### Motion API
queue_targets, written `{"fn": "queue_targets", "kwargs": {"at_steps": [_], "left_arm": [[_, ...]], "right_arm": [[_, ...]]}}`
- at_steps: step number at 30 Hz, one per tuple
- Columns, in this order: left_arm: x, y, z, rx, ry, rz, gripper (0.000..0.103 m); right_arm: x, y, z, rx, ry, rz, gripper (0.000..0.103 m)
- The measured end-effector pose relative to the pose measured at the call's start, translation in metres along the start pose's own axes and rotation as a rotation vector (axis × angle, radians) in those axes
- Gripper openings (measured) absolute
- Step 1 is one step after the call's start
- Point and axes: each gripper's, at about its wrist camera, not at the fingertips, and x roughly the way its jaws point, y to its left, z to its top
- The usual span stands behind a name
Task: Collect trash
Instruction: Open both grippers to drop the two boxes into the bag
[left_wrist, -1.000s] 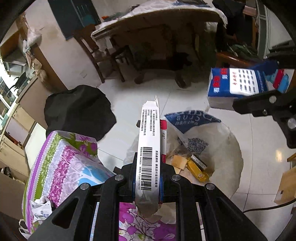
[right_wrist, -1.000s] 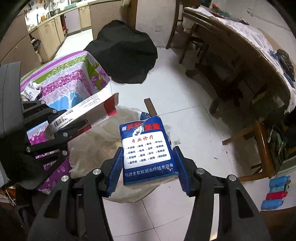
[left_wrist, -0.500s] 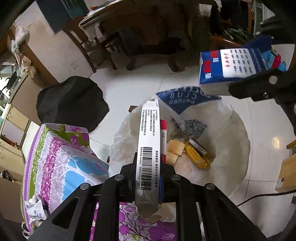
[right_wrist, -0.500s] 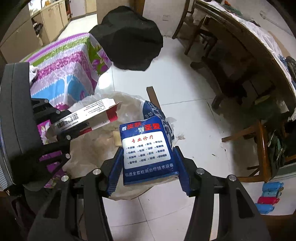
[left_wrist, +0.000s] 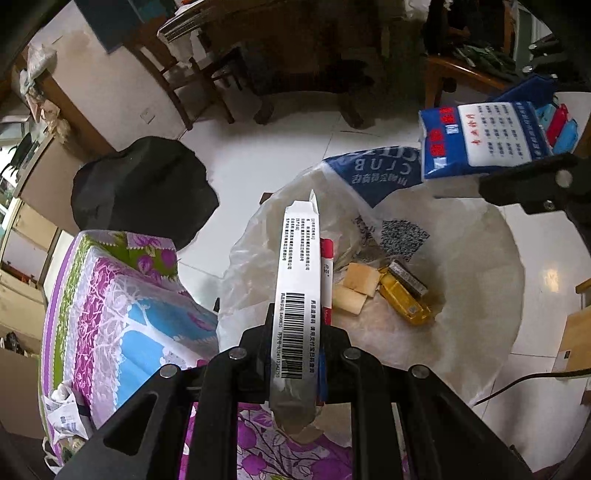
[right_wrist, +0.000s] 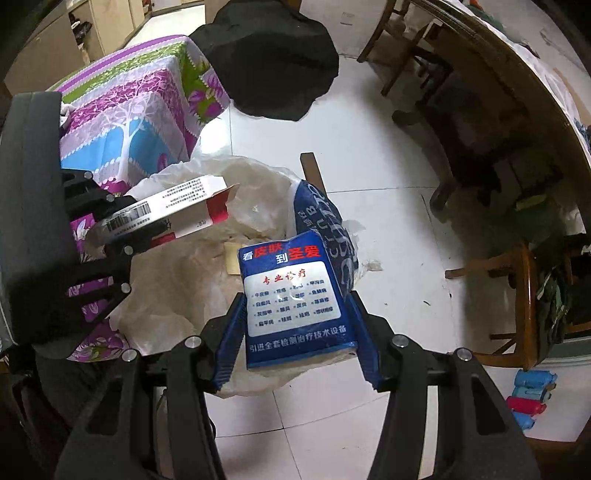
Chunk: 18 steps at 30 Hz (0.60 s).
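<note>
The left gripper clamps nearly shut on a white carton. The right gripper grips a blue tissue pack with its jaws about half open. Both are over the open trash bag on the floor beside a flowered tablecloth.

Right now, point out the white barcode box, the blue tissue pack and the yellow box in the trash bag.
white barcode box (left_wrist: 295, 295), left wrist view, on its barcode side.
blue tissue pack (right_wrist: 295, 299), right wrist view, on its white label.
yellow box (left_wrist: 404, 301), left wrist view, on its top face.
</note>
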Motion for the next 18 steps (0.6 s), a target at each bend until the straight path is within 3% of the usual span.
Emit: {"fn": "queue_targets", "kwargs": {"at_steps": [2, 4, 6, 18], "left_arm": [[0.0032, 0.0023, -0.0004, -0.003, 0.005, 0.017, 0.02], [0.005, 0.0047, -0.001, -0.013, 0.008, 0.021, 0.036], [0.0045, 0.006, -0.0014, -0.014, -0.001, 0.023, 0.039], [0.0045, 0.0046, -0.0089, -0.005, -0.009, 0.056, 0.04]], "right_arm": [[0.0007, 0.0016, 0.0011, -0.008, -0.004, -0.02, 0.057], [0.0007, 0.0013, 0.0025, -0.008, -0.01, -0.019, 0.058], [0.0003, 0.0013, 0.0036, -0.006, -0.012, -0.013, 0.058], [0.0082, 0.0066, -0.0006, -0.003, 0.006, -0.019, 0.058]]}}
